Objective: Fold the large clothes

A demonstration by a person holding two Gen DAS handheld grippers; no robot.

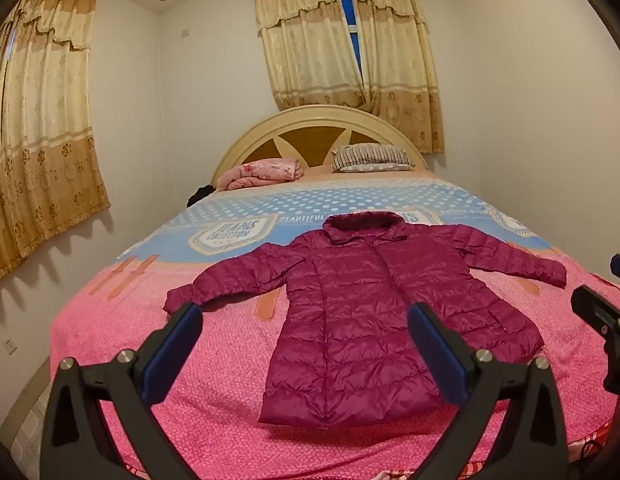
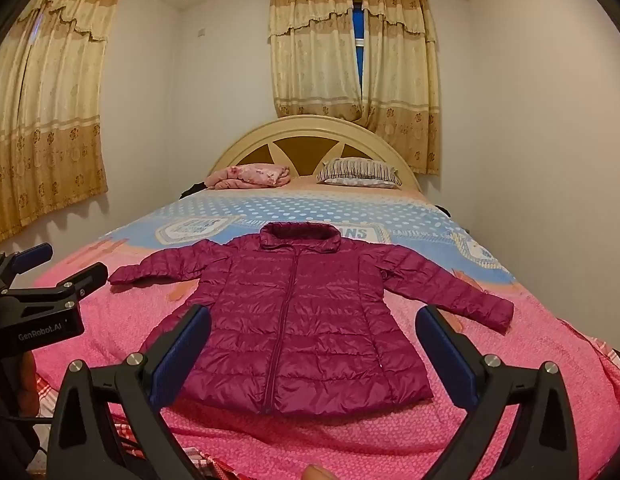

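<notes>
Left wrist view, from left: gold floral curtains [image 1: 37, 128] hang on the side wall. The left hand-held gripper [image 1: 305, 344] hovers above the foot of the bed, its blue-padded fingers [image 1: 171, 350] spread wide apart and holding nothing. Between them lies the magenta quilted down jacket [image 1: 358, 320], flat and front-up on the pink dotted bedspread [image 1: 157, 352], zipped, collar toward the cream arched wooden headboard [image 1: 318, 128], both sleeves stretched outward. At the head of the bed sit a folded pink floral blanket [image 1: 265, 172] and, to its right, a striped pillow [image 1: 370, 158]. At the far right edge, part of the right hand-held gripper [image 1: 606, 304] enters.

Right wrist view, from left: the left hand-held gripper [image 2: 49, 264] shows at the edge, above the bedspread. The right hand-held gripper [image 2: 314, 348] is likewise released, fingers [image 2: 448, 352] wide apart and empty, framing the jacket's [image 2: 301, 320] lower half without touching it.
</notes>
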